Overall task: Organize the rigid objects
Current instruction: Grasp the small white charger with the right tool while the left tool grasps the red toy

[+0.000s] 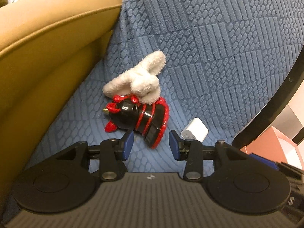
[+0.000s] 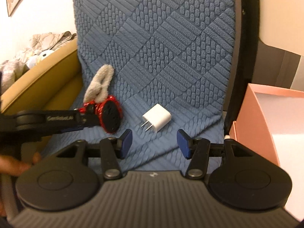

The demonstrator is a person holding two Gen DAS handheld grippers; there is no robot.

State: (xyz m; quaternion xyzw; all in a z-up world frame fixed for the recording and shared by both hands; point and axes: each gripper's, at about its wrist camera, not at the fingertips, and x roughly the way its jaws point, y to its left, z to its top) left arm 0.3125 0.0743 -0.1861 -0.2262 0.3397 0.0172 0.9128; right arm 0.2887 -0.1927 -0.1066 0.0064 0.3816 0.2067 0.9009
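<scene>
Both tools agape: L (image 1: 151, 144) nr figurine (image 1: 138, 115), R (image 2: 154, 143) nr charger (image 2: 157, 120).

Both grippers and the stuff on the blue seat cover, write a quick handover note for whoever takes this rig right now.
Left gripper: open, empty, just short of the red and black toy.
Right gripper: open, empty, facing the white charger.
Both things lie on the blue seat cover, the plush bunny resting on the toy.
Pink box on the right; nothing seen inside.
Done: nothing picked.
Left: grab toy and charger, probably box them.
</scene>
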